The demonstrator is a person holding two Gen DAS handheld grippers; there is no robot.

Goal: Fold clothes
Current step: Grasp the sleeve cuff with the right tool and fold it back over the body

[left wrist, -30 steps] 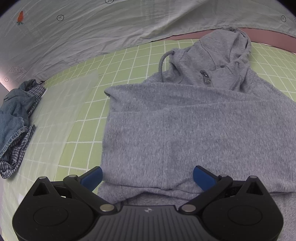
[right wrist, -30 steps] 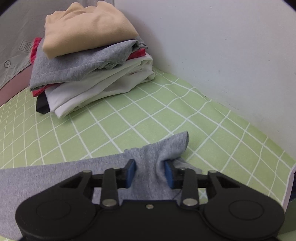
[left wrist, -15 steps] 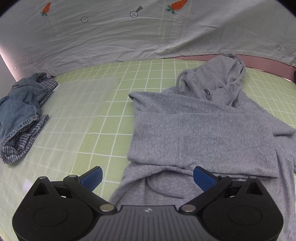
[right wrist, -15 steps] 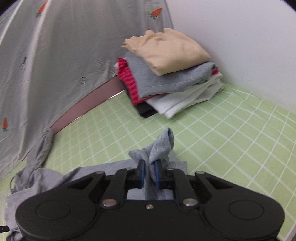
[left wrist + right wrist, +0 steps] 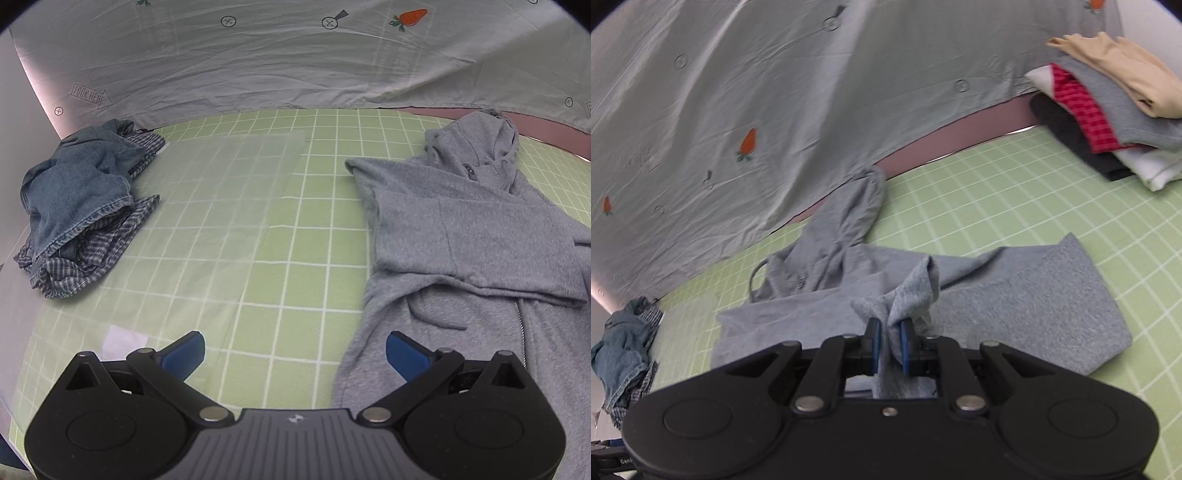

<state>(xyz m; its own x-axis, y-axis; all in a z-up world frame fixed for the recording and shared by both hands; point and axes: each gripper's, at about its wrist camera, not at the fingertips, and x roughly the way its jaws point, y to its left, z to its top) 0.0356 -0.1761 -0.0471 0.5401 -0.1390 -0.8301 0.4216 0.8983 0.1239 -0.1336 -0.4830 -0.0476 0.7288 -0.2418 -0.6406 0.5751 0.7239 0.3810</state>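
The right gripper (image 5: 886,341) pinches a sleeve of the grey zip-up hoodie (image 5: 1027,310); the left gripper (image 5: 293,354), fingers spread wide, hovers at the hoodie's 8 o'clock edge.

Grey hoodie (image 5: 461,229); green white-gridded mat (image 5: 295,258); blue denim (image 5: 74,188) over checked cloth (image 5: 92,258); carrot-print grey sheet (image 5: 295,55).
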